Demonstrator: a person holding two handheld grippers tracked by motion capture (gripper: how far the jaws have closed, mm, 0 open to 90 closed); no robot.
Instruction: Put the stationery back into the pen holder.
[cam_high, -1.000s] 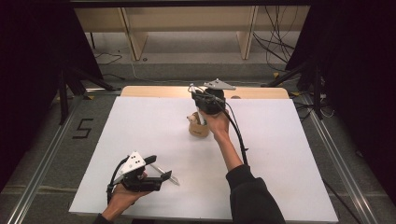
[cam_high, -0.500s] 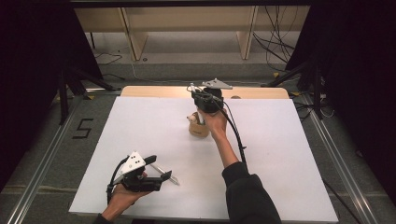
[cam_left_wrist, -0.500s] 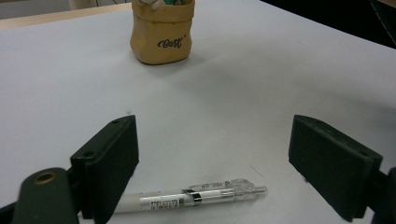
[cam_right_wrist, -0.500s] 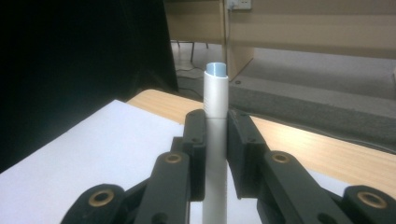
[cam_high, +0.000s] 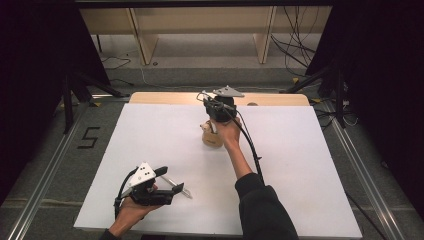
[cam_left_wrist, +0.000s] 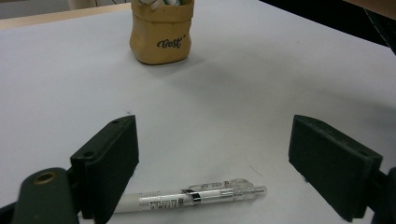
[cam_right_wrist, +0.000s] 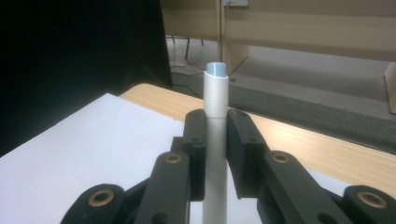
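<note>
A tan paper-like pouch marked "Best" stands near the table's middle back, with white items in its mouth. My right gripper hovers just above it, shut on a white marker with a blue end that stands upright between the jaws. My left gripper rests near the front left, open. A clear pen lies flat on the white sheet between its wide-apart jaws, close to the left one, and also shows in the high view.
A white sheet covers the table, with a wooden strip along its far edge. Beyond lie floor, cables and wooden furniture legs. Dark curtains flank both sides.
</note>
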